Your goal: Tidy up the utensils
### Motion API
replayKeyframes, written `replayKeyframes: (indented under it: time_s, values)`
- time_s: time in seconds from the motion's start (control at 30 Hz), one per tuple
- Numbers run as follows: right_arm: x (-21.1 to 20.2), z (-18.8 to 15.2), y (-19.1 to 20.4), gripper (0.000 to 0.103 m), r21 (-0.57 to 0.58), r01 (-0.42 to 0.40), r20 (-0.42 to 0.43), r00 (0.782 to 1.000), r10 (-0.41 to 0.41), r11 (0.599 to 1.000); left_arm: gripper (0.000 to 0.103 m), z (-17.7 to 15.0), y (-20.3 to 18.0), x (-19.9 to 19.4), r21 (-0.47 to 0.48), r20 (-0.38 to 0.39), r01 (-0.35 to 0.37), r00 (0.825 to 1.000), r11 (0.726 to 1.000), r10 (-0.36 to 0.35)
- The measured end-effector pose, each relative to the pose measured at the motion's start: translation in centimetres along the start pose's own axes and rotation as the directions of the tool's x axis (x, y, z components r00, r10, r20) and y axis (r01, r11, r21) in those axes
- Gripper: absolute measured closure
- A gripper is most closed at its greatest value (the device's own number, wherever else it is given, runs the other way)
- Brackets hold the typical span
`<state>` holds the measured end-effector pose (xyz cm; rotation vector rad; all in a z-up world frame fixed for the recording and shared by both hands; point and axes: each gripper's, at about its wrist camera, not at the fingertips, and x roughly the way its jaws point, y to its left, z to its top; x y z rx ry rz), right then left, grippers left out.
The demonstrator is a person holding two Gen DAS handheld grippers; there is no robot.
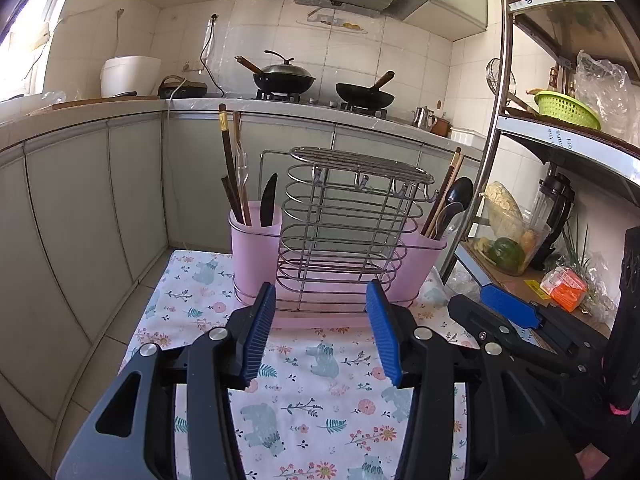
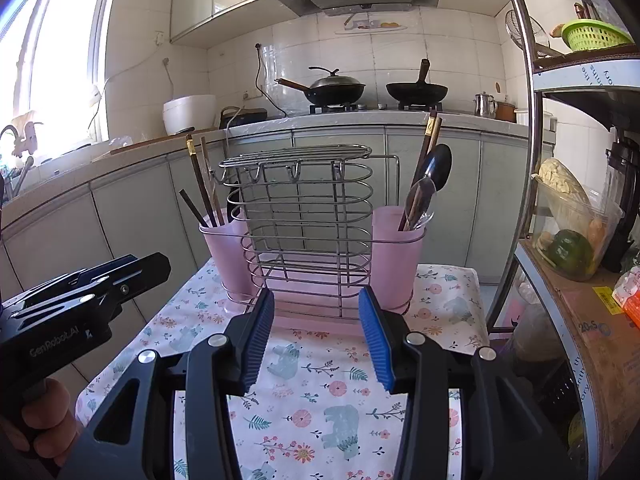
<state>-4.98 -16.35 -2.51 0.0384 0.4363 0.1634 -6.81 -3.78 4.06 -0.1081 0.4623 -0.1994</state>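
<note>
Floral tablecloth (image 1: 320, 400) beneath both hand-held grippers, left (image 1: 322, 332) and right (image 2: 318, 332), jaws apart.
</note>
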Motion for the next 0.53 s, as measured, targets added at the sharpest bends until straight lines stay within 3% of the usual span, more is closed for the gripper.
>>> replayKeyframes:
  time_s: [0.53]
  values:
    - [0.60,-0.24,0.22,0.060,-0.010,-0.005,-0.021,1.000,0.005,1.000,0.055,-0.26,0.19,0.54,-0.006,-0.017,-0.016,1.000,1.000,0.016]
